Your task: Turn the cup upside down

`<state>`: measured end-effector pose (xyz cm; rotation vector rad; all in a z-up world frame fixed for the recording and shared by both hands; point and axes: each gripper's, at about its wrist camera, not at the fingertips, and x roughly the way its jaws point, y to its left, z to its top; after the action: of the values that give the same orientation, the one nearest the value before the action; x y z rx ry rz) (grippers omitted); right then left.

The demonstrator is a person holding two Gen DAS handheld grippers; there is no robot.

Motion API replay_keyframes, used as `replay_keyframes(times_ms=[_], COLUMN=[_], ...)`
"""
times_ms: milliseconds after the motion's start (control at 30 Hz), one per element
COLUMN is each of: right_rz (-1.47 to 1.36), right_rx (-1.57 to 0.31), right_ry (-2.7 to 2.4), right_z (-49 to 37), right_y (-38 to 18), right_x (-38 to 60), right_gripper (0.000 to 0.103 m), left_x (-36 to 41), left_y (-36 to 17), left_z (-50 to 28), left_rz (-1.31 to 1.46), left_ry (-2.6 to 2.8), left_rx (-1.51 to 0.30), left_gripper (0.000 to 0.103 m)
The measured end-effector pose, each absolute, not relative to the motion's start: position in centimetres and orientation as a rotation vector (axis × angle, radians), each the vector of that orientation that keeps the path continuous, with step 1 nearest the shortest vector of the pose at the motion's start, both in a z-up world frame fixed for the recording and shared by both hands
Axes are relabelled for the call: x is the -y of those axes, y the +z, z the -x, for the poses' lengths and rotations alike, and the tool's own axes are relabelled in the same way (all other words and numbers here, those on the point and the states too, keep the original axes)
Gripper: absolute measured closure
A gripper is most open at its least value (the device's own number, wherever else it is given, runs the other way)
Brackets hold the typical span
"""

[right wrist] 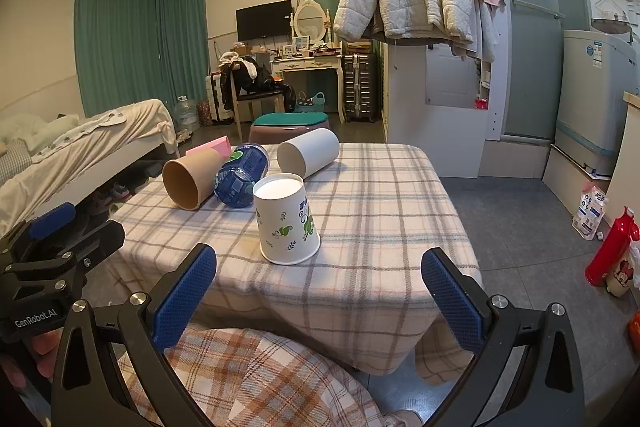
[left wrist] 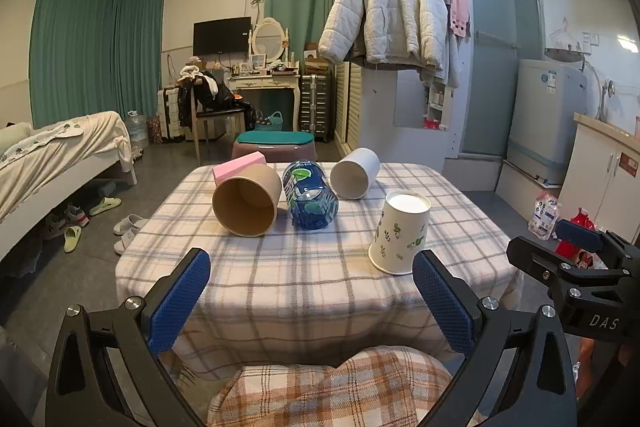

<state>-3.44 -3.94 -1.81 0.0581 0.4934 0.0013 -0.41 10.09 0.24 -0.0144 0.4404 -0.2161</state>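
Note:
A white paper cup with green leaf print [left wrist: 400, 237] stands upside down, base up, near the table's front right; it also shows in the right wrist view [right wrist: 286, 225]. My left gripper [left wrist: 310, 273] is open and empty, held at the table's front edge, left of the cup. My right gripper [right wrist: 318, 273] is open and empty, just in front of the cup, not touching it. Each gripper shows at the edge of the other's view.
On the checked tablecloth [left wrist: 300, 283] lie a brown paper cup [left wrist: 246, 201], a blue bottle [left wrist: 310, 201] and a white cup [left wrist: 354, 173], all on their sides, plus a pink block [left wrist: 238, 163]. A red flask [right wrist: 612, 251] stands on the floor right.

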Motion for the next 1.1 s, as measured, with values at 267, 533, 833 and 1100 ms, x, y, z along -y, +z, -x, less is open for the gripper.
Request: replay_keyframes(times_ms=[267,533,833,1100], right_rz=[-0.059,-0.061,-0.061,-0.061], right_rx=[-0.497,-0.505,-0.505,-0.507], right_ry=[0.005,0.011,0.012,0.011], right_z=[3.32,3.19,3.21,3.21], right_y=[-1.85,-2.09,-2.09,-2.18], right_x=[3.77,3.61,3.63,3.54], right_gripper=[0.0,0.0,0.0,0.0], left_x=[-10.05,-10.07,-10.09,-10.03], left_y=[0.25,0.27,0.31,0.34], left_z=[0.42,0.42,0.43,0.44], left_rz=[0.013,0.013,0.013,0.012], left_ry=[-0.214,-0.215,-0.215,-0.215], left_rx=[-0.441,-0.441,-0.441,-0.441], left_gripper=[0.0,0.0,0.0,0.0])
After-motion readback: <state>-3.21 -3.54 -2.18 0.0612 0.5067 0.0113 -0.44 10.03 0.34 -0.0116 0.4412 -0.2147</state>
